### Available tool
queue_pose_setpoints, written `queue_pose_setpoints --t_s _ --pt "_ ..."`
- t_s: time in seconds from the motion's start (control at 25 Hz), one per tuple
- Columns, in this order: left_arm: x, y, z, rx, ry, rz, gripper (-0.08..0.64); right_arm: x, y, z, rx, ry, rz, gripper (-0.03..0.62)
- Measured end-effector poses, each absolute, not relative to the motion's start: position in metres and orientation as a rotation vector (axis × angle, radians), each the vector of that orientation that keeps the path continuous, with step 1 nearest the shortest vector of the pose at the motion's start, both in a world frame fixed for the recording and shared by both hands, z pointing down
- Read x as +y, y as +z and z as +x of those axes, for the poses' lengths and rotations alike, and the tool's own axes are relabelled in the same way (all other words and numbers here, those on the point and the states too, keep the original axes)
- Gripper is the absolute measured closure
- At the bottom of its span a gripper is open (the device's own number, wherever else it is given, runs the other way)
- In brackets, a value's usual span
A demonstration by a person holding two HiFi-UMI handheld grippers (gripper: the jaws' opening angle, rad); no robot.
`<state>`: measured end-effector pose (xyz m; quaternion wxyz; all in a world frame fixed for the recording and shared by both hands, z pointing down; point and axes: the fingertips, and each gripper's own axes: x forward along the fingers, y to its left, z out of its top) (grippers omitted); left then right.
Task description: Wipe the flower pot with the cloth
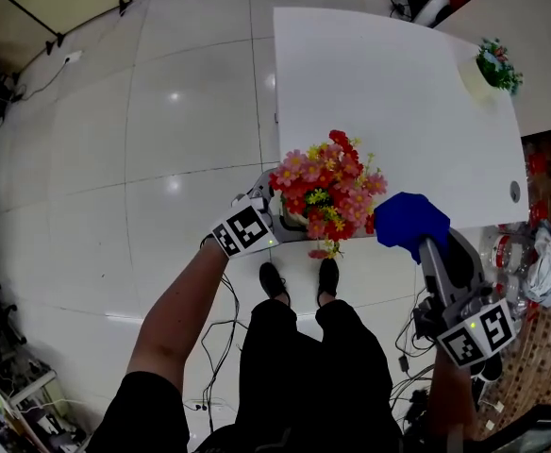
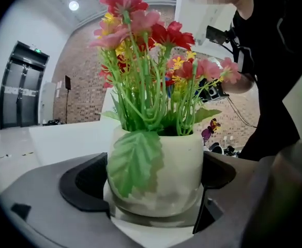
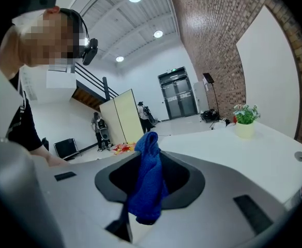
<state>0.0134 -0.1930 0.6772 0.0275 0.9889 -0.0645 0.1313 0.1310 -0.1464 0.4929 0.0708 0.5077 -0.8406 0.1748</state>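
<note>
Head view: my right tool (image 1: 426, 247), clamped on the bunched blue cloth (image 1: 409, 221), sits just right of the pink-and-red flowers (image 1: 327, 192) at the white counter's (image 1: 398, 92) near edge.

Left gripper view: my left tool (image 2: 153, 184) stands wide open around the cream round flower pot (image 2: 178, 170), seemingly not pressing it.

Right gripper view: the cloth hangs pinched between the jaws, so the pot lies to its left.

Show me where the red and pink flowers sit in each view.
Head view: flowers at centre, at the near edge of the white table, left of the blue cloth.
Left gripper view: upper centre, rising from the pot.
Right gripper view: small red-and-yellow patch just left of the cloth.
Shared landmark: the white table.
</note>
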Motion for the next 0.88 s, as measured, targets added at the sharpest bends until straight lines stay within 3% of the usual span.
queue_pose_setpoints --t_s 0.88 --pt "-0.162 0.669 -0.003 -0.314 0.277 3.071 0.038 -0.149 0.48 0.122 -2.6 0.444 1.46 0.495"
